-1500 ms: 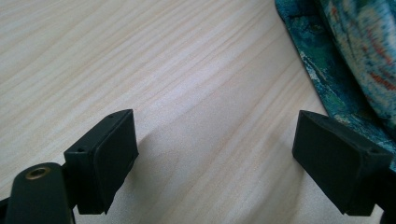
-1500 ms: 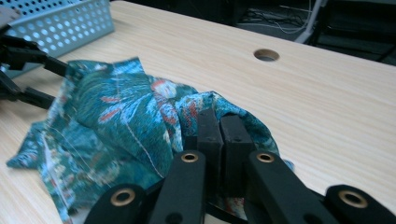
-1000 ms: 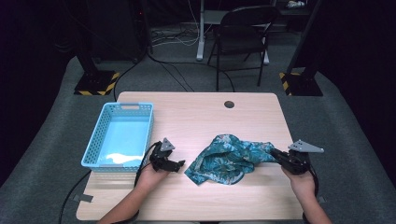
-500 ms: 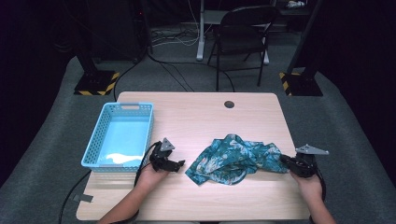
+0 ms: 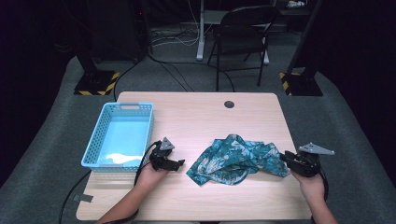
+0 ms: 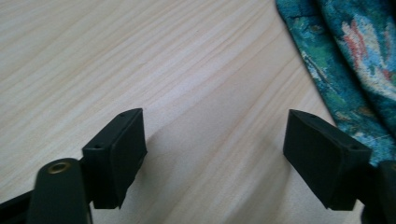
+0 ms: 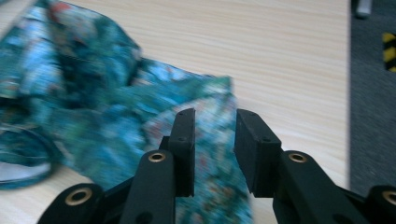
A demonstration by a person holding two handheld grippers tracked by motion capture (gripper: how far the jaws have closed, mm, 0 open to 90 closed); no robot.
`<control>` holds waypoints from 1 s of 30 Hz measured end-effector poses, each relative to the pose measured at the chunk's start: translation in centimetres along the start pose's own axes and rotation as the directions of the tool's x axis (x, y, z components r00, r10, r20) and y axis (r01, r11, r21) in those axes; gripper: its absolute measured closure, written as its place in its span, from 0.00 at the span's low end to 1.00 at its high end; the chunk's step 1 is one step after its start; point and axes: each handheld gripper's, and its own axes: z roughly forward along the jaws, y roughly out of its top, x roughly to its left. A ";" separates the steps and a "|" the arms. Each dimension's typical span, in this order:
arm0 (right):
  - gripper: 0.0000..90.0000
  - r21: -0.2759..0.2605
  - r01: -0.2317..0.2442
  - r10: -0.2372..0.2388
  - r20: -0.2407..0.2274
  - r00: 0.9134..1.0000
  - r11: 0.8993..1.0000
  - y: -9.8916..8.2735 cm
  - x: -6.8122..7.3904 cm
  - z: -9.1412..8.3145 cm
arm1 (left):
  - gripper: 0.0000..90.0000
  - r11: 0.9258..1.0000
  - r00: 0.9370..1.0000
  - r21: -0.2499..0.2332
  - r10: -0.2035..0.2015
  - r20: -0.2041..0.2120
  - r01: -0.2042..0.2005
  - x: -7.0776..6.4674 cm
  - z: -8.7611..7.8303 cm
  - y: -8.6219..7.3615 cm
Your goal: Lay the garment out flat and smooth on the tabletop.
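Note:
A crumpled teal patterned cloth (image 5: 238, 158) lies on the wooden table (image 5: 196, 116), right of centre. My left gripper (image 5: 180, 163) rests low on the table just left of the cloth. Its jaws are open wide over bare wood (image 6: 215, 154) and have just been closing a little, with nothing between them. The cloth's edge (image 6: 355, 60) lies beside its right jaw. My right gripper (image 5: 283, 157) is at the cloth's right end. Its jaws (image 7: 215, 140) have just been opening, and a gap now shows between them above the cloth (image 7: 93, 107).
A light blue plastic basket (image 5: 100, 144) stands at the table's left, close to my left hand. A cable hole (image 5: 229, 104) sits near the far edge. The table's right edge is close to my right hand. A folding chair (image 5: 243, 28) stands beyond the table.
My right gripper has shifted slightly to the right and drawn the cloth's right end out with it. The left hand has stayed where it was.

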 end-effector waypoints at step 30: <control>0.85 -0.013 0.158 -0.157 -0.245 0.957 0.987 2.9 8.9 4.7 | 0.31 1.000 1.000 0.008 0.009 0.021 -0.009 -0.4 -0.3 0.2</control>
